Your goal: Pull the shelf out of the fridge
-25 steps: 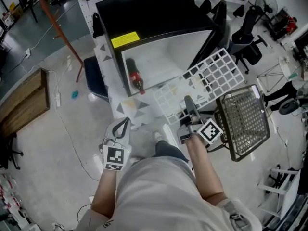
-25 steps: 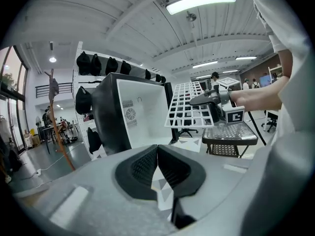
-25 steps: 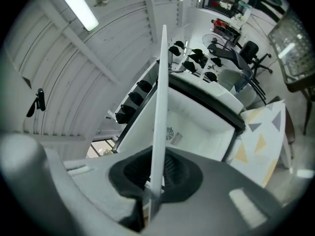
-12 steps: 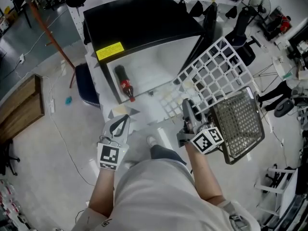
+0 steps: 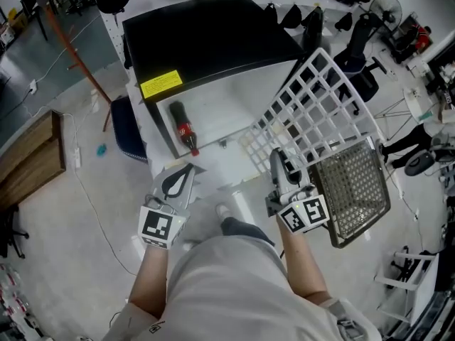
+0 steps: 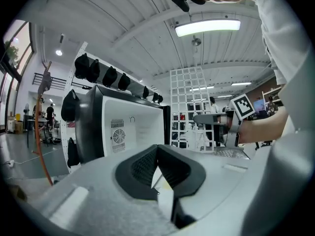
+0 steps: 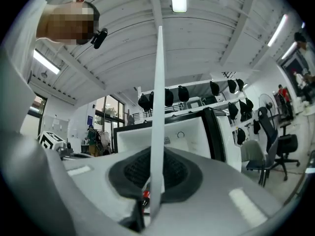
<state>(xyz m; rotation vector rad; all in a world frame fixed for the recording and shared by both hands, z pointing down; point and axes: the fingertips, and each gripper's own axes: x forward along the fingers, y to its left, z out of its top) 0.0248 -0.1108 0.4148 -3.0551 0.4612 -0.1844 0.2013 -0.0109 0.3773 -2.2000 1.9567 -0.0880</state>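
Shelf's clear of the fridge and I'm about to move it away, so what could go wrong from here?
1. The right hand-held gripper pinches the shelf by one edge only. Tilted up like this, the shelf could twist or slip out.
2. The wire basket sits close beside the shelf's lower edge and could snag it.

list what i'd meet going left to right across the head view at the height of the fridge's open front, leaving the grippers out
wooden board → small blue thing on the floor → dark blue seat → bottle → white grid shelf
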